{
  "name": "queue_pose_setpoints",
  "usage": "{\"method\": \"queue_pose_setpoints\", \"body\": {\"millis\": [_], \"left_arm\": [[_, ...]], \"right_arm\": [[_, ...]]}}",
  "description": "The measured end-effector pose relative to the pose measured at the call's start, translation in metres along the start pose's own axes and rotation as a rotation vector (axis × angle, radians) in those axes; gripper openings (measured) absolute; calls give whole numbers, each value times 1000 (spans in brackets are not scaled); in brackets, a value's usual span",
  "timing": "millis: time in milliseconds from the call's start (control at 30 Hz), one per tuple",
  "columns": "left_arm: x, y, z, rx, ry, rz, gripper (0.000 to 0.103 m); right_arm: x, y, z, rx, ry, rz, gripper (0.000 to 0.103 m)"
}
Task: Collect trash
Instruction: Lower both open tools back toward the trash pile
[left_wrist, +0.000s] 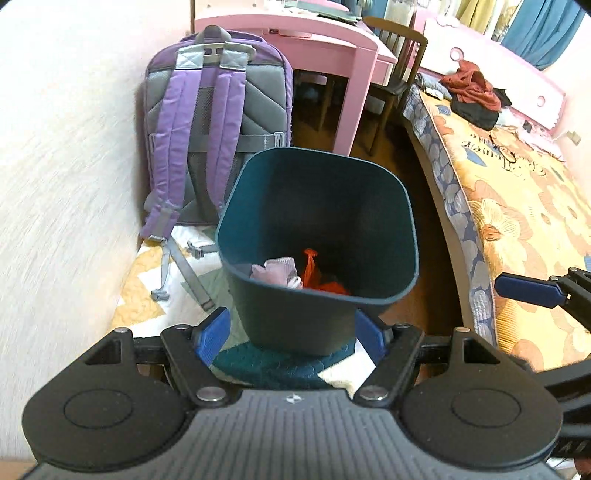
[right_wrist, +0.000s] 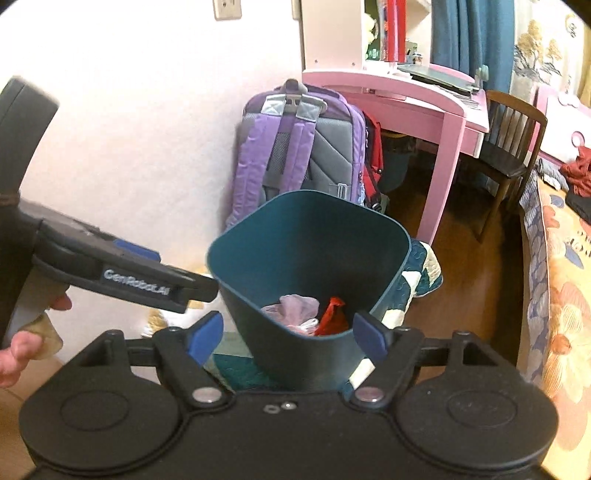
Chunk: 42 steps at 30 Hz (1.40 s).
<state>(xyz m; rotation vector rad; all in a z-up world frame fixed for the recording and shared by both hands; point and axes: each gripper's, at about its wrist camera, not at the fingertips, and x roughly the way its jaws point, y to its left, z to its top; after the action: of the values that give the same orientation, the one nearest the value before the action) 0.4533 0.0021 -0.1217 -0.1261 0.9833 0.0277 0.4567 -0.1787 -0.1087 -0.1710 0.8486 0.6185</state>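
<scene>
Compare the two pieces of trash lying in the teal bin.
The pale lilac wad is light, soft-looking and bulkier; the red piece is vivid and narrower. The lilac wad lies toward the bin's left in the right wrist view, the red piece to its right. Both are crumpled at the bottom.

bin (left_wrist: 317, 206) base hidden, bed (left_wrist: 517, 206) cropped

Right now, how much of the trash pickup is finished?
Done: a pale purple wad and a red scrap lie inside the teal bin. In hand: nothing; the left gripper and right gripper are both open and empty. Left: no loose trash shows on the quilt around the bin.
</scene>
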Motion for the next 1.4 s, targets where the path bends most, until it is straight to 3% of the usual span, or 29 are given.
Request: {"method": "queue_pose_setpoints", "body": {"millis": [333, 500, 667, 767, 1067, 1400], "left_arm": [[-32, 11, -63, -45, -24, 4, 83], [-29, 22, -102, -74, -10, 3, 83], [-11, 32, -144, -80, -11, -8, 87], [7, 43, -170, -115, 25, -46, 103], [96, 59, -264, -163, 203, -10, 103], [230, 64, -405, -111, 414, 11, 103]], "right_arm": [[-46, 10, -47, 103, -48, 72, 92], [-49, 15, -83, 143, -46, 85, 103], [-32, 22, -121, 132, -5, 101, 103], [-13, 22, -147, 167, 38, 101, 103], [55, 34, -241, 105, 142, 19, 103], [175, 43, -372, 40, 334, -4, 103]]}}
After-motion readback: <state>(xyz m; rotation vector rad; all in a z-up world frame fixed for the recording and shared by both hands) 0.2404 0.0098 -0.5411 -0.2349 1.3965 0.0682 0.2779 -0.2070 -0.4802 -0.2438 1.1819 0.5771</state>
